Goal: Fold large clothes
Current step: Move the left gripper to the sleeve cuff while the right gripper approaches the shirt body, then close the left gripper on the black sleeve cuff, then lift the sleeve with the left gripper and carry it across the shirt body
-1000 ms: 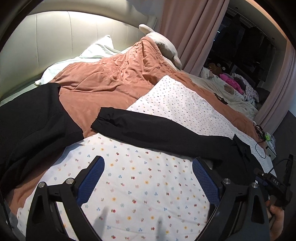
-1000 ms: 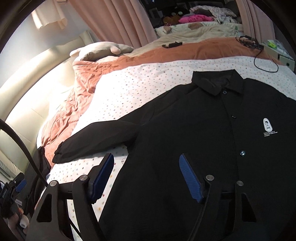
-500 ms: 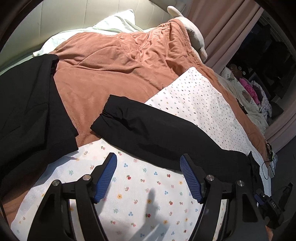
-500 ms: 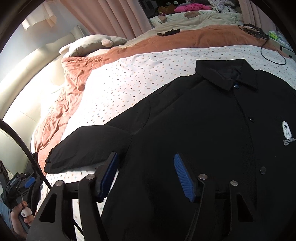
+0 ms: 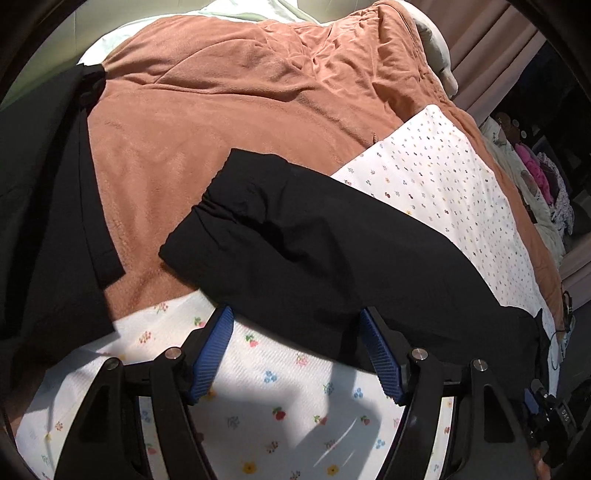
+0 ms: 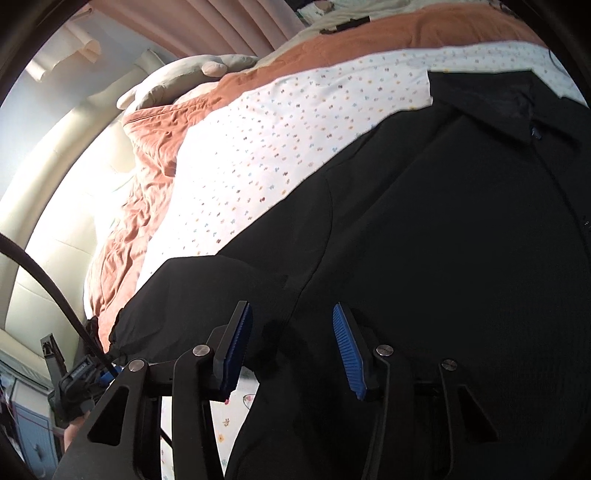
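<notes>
A black button-up jacket (image 6: 443,240) lies face up on a white floral sheet (image 5: 295,406); its collar (image 6: 491,99) is at the far right. Its long sleeve (image 5: 314,240) stretches left, cuff (image 5: 229,199) resting on the orange blanket. My left gripper (image 5: 295,332) is open, its blue pads straddling the sleeve's near edge just above the sheet. My right gripper (image 6: 291,332) is open, low over the jacket's underarm area where sleeve meets body. Neither holds fabric.
An orange blanket (image 5: 258,92) covers the bed's head side, with pillows (image 6: 177,85) beyond. Another black garment (image 5: 44,221) lies at the left. Curtains (image 6: 207,26) hang behind the bed. The other gripper's handle shows at each view's edge (image 5: 550,421).
Both grippers have moved down and forward, close to the jacket. The left now sits at the sleeve's edge, the right over the underarm. Both have narrowed slightly but stay open.
</notes>
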`<state>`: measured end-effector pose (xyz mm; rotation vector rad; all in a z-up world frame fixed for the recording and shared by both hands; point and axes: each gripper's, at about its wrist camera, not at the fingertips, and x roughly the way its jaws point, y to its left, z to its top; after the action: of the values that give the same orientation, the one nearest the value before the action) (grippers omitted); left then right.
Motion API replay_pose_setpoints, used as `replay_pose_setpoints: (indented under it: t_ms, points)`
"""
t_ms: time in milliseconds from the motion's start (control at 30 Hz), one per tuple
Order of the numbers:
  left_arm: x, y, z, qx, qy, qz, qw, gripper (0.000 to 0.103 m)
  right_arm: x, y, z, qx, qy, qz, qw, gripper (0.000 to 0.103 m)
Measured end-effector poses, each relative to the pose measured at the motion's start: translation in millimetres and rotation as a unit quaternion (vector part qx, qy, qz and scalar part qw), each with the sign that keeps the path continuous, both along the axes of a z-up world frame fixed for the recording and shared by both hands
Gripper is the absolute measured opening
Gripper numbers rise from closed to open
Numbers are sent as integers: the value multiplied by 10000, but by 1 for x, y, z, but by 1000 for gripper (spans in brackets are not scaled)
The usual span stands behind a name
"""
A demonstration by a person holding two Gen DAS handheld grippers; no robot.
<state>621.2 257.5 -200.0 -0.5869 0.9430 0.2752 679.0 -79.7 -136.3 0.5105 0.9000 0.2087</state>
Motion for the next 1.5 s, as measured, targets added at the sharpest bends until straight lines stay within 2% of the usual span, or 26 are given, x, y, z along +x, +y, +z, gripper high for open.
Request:
replay_pose_setpoints:
  t_ms: [33,133,167,200,233,300,467,700,767,800,833,900,1233,1367,1500]
  points:
    - [4,0,-2,12,1,43,10000,70,3,-2,-4,94,58,-22,9999,43]
    - [13,-5,-3,430,110,79,9990,47,12,-11,-18,435,314,-155,9984,40]
    - [16,-6,-2,513,123,67,9986,27,13,-13,-21,520,377,-164,9978,40]
    - [17,-5,-1,387,78,26,9992,18,15,-14,-23,558,420,-128,9975,40]
    - [17,-3,1,225,37,-5,9997,15,18,-14,-24,590,441,-76,9973,40]
    - [15,-4,11,177,-95,-28,9998,11,21,-17,-27,702,490,-43,9963,40]
    - [5,-18,67,502,-600,-302,9965,8,22,-31,-16,1142,453,-50,9924,40]
    - [-1,-55,161,639,-1356,-735,9860,8,-6,-54,23,1141,81,-238,9932,41]
    - [-1,-73,182,671,-1500,-883,9824,8,-21,-65,34,1232,-51,-383,9916,53]
    - [-1,-81,190,663,-1568,-948,9808,8,-30,-70,39,1213,-144,-469,9914,65]
    - [-2,-88,198,646,-1640,-1015,9791,8,-38,-76,45,1148,-231,-540,9916,73]
    - [-2,-107,216,620,-1777,-1157,9753,8,-56,-83,54,1032,-400,-565,9923,74]
    - [-3,-202,289,713,-2316,-1972,9499,8,-136,-144,61,837,-554,-1025,9897,74]
    - [-4,-241,308,760,-2439,-2275,9397,8,-162,-166,64,830,-494,-1251,9874,74]
    - [-3,-280,319,788,-2482,-2580,9304,8,-192,-187,80,1024,-656,-1470,9816,74]
